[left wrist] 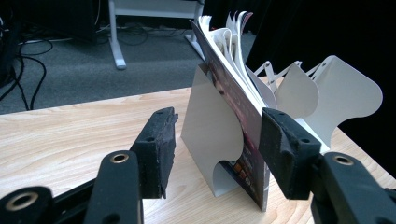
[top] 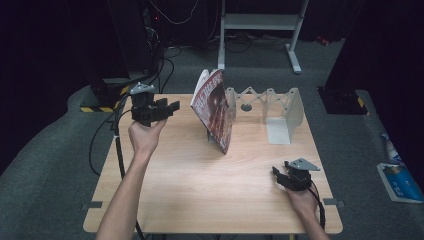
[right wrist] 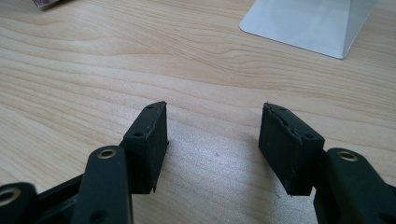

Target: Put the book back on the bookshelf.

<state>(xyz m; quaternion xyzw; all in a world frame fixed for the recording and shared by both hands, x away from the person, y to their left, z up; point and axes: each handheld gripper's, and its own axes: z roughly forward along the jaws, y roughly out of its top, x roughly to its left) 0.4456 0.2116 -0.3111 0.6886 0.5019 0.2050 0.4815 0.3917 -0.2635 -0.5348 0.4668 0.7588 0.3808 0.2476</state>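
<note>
No lettering can be read anywhere. The magazine (top: 216, 109) has a printed red cover, yet its title is too blurred to make out, and the white bookend rack (top: 280, 107) bears no marking.

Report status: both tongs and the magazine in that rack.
Left tongs open, raised left of red-covered glossy magazine. Magazine leaning in white metal folding rack, untouched. Right tongs open, low over wooden table. Path unobstructed.
</note>
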